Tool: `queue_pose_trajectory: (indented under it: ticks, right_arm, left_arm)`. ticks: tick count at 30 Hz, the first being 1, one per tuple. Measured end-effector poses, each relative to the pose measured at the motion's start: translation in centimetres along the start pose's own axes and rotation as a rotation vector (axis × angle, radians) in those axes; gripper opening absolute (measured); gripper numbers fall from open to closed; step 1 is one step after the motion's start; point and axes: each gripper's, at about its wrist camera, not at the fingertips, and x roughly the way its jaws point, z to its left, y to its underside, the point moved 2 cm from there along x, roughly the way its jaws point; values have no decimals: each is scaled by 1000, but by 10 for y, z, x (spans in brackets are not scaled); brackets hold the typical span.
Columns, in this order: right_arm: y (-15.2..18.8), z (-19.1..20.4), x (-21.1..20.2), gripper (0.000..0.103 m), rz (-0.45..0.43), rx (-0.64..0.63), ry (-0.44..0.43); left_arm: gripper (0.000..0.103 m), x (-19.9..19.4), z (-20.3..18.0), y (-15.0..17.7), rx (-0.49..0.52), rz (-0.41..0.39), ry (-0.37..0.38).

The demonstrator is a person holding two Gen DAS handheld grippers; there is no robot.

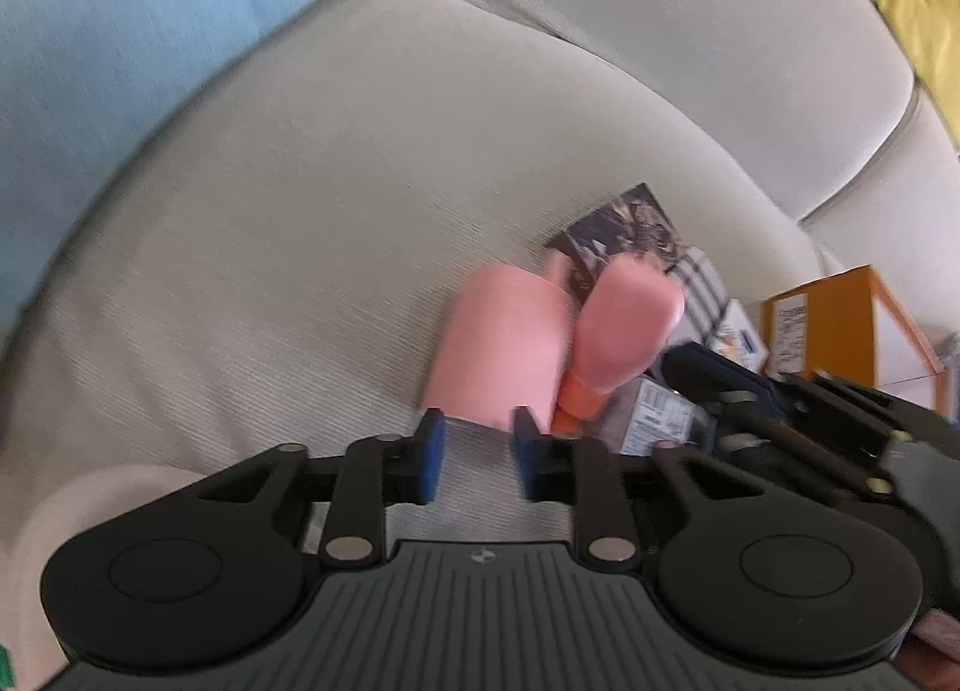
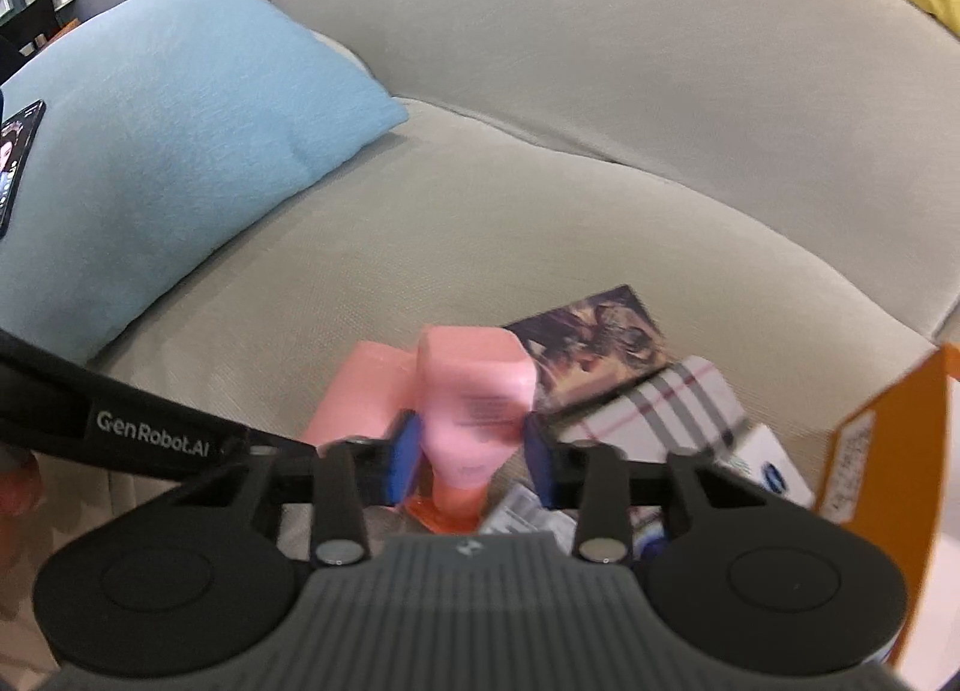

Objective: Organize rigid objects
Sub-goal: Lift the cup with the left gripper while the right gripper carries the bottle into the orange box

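Note:
A pink tube with an orange cap (image 2: 477, 397) stands between my right gripper's (image 2: 471, 451) blue pads, which are shut on it. It also shows in the left wrist view (image 1: 624, 319). A pink box (image 1: 501, 346) lies on the sofa seat just beyond my left gripper (image 1: 477, 457), whose jaws are open and empty. The pink box also shows in the right wrist view (image 2: 366, 391), left of the tube. A dark picture card (image 2: 594, 340), a plaid box (image 2: 678, 406) and a white box (image 2: 774, 466) lie to the right.
A beige sofa seat (image 2: 480, 223) carries everything. A blue cushion (image 2: 168, 163) lies at the left with a phone (image 2: 15, 163) on it. An orange box (image 2: 888, 451) stands at the right, and a yellow cushion (image 1: 912, 1) sits at the far right.

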Motion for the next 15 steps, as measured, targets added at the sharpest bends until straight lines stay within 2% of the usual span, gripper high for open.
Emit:
queue_pose_trajectory:
  ticks: [2, 5, 8, 9, 10, 12, 15]
  right_arm:
    - [3, -5, -9, 3, -12, 16, 27]
    - [7, -15, -18, 7, -22, 65, 29]
    - [10, -24, -20, 9, -8, 110, 16]
    - [12, -26, -19, 12, 3, 131, 0]
    - [13, -27, -18, 21, 12, 152, -14]
    - [16, -25, -16, 31, 22, 172, -35]
    - [16, -22, -10, 32, 38, 185, -76]
  left_arm:
    - [63, -3, -1, 1, 11, -28, -28]
    - [68, -6, -4, 0, 44, -53, -65]
    - [74, -4, -6, -1, 78, -59, -60]
    - [74, -3, -5, -1, 85, -57, -65]
    - [74, -2, -3, -1, 86, -53, -75]
    - [75, 0, -1, -1, 80, -56, -80]
    - [75, -1, 3, -5, 65, -78, -87]
